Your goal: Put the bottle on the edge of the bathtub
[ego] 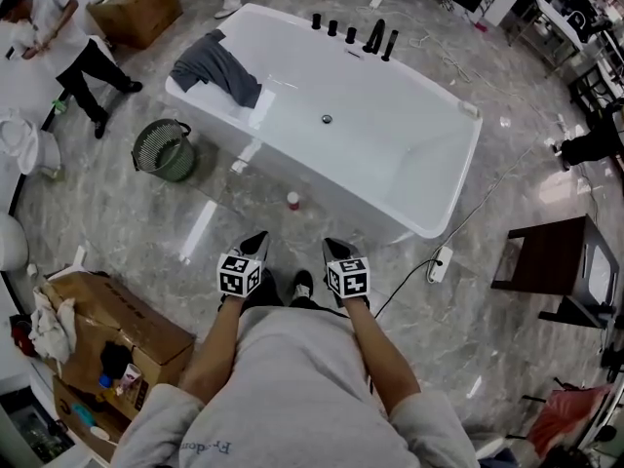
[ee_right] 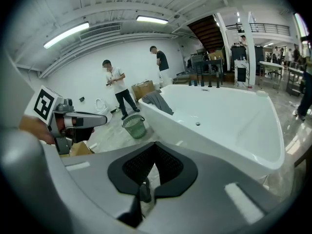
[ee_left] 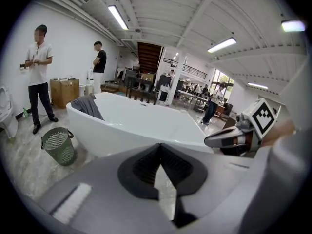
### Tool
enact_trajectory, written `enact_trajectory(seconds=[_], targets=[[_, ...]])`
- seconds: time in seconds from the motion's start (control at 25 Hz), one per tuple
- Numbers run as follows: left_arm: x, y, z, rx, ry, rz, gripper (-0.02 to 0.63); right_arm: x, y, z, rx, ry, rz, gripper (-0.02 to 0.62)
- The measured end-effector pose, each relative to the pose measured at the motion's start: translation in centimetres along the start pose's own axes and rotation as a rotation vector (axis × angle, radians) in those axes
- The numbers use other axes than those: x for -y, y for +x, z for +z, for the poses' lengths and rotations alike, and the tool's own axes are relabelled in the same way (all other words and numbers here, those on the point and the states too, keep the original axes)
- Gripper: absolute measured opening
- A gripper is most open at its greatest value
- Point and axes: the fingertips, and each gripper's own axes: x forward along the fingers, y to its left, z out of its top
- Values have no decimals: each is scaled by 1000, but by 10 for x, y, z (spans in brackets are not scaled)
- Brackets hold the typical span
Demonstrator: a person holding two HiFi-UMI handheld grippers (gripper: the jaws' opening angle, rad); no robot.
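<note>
Currently both tongs are held side by side over the marble floor (ego: pixel 507 354), just in front of the person's legs, tips pointing toward the bathtub (ego: pixel 472 149).

Left tongs (ee_left: pixel 159 152): jaws fully closed, tips meeting, nothing between them; only floor shows through the slit below the tips.

Right tongs (ee_right: pixel 155 149): jaws likewise closed tip to tip, nothing gripped.

Bottle (ego: pixel 292 201): small, white with a red end, standing upright on the floor, just beside the near outer wall of the bathtub and ahead of the two tongs. It is apart from both tongs and touched by neither. It is not on the tub's edge.

Bathtub: white, freestanding, lying at a diagonal in the head view. A grey cloth (ego: pixel 219 66) is draped over its left end. Black faucet fittings (ego: pixel 351 35) stand along the far rim.

Surroundings: green mesh basket (ego: pixel 164 150) on the floor near the tub's left end; open cardboard box (ego: pixel 112 325) to the person's left; dark side table (ego: pixel 556 261) to the right; a person in a white shirt (ego: pixel 58 42) stands at upper left.
</note>
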Motion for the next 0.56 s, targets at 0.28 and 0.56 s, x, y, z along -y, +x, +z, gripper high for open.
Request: enact_trajectory(seconds=[0.28,0.56], targets=[[0,1,-1,-9,2,-1,58,0,2,-3,-11,8,-5,2],[5,3,1,-11,14,-4,58,4,0,-4,-11,10,-13,2]])
